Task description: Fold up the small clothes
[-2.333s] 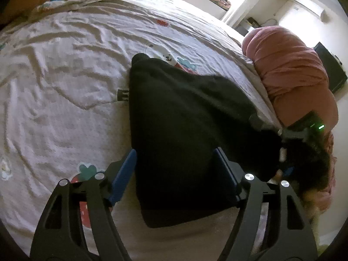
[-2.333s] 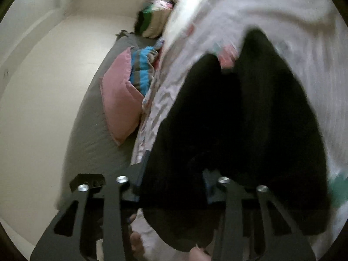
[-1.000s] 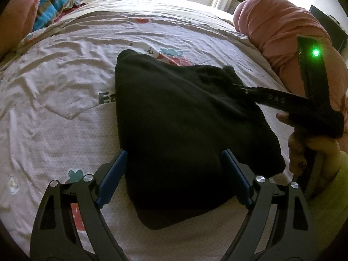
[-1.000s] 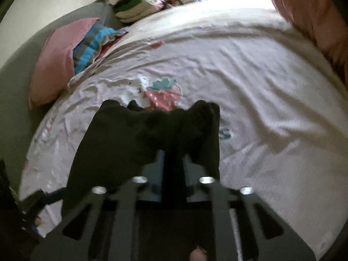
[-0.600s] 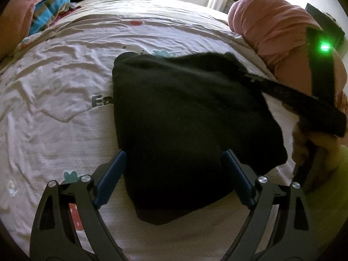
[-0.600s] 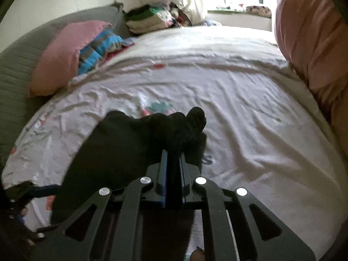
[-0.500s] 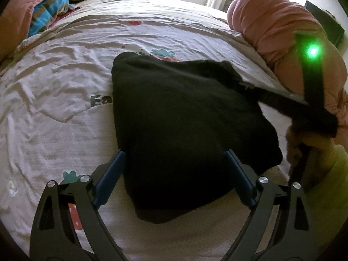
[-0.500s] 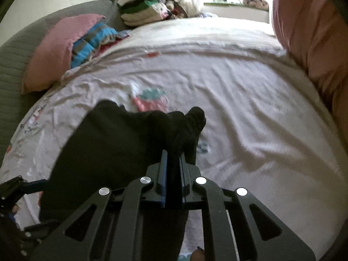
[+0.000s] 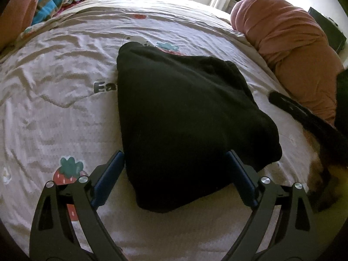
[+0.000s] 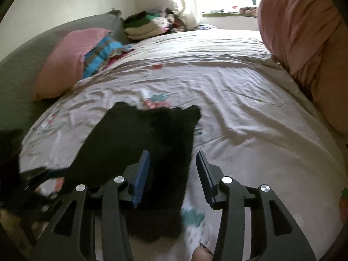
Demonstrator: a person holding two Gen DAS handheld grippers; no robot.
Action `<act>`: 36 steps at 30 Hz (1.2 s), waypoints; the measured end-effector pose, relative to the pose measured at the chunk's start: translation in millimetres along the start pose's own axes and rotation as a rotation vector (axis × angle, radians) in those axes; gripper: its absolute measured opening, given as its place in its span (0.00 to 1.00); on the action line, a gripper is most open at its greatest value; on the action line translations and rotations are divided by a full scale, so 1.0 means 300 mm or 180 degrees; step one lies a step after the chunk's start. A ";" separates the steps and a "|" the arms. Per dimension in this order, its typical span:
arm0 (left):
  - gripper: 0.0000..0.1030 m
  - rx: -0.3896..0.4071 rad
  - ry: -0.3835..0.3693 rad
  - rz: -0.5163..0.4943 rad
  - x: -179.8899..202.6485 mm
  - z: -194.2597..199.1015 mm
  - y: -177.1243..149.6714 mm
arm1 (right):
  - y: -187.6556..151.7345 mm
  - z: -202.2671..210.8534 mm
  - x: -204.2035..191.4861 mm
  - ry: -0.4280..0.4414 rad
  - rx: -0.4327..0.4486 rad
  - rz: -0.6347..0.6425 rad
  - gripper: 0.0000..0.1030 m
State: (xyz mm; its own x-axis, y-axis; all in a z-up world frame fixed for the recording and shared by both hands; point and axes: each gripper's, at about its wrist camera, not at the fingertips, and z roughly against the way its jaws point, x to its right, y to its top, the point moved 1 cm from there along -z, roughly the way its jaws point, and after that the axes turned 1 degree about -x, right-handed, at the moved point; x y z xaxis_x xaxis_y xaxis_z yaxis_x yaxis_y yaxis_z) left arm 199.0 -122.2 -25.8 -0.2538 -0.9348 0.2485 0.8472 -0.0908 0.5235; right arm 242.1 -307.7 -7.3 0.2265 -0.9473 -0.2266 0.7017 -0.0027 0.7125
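Left wrist view: bed point(image 9: 54, 100) w/ strawberry-print sheet, black garment point(image 9: 184, 117) folded on it. Left claw point(image 9: 174, 174) spread wide, straddling near edge; right claw point(image 10: 173, 174) opening, cloth betw. pads, unpinched. Fold laid; next needs regrip for another fold.

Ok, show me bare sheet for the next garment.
Free: the wide sheet between the black garment and the pink bedding roll; also left of the garment. Crowded: the pillow and folded pile at the far end.
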 end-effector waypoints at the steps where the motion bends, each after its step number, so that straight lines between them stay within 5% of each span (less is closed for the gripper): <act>1: 0.84 0.0004 0.0004 -0.0001 0.000 0.002 -0.005 | -0.015 0.018 -0.016 0.0031 -0.0005 0.0046 0.43; 10: 0.84 0.0020 0.0040 0.0089 -0.033 0.032 -0.044 | -0.095 0.024 -0.096 0.0071 -0.0248 0.0182 0.49; 19: 0.86 0.0122 0.0068 0.0114 -0.051 0.093 -0.062 | -0.157 -0.031 -0.060 -0.0250 -0.0458 0.0066 0.57; 25: 0.91 0.0159 0.0059 0.0151 -0.064 0.129 -0.079 | -0.162 0.001 -0.082 -0.0326 -0.0346 0.0135 0.62; 29: 0.91 0.0191 0.0096 0.0142 -0.067 0.154 -0.091 | -0.164 0.059 -0.100 -0.0389 -0.0169 0.0191 0.82; 36: 0.91 0.0288 0.0096 0.0168 -0.077 0.208 -0.100 | -0.166 0.146 -0.126 -0.0410 0.0028 0.0252 0.92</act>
State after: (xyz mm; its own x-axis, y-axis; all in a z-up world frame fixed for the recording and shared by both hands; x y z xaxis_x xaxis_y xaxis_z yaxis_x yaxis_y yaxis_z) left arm 150.4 -76.5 3.5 -0.1946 -0.9475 0.2536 0.8131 -0.0112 0.5820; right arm 169.0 -286.0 -5.2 0.1919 -0.9779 -0.0830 0.6791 0.0713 0.7306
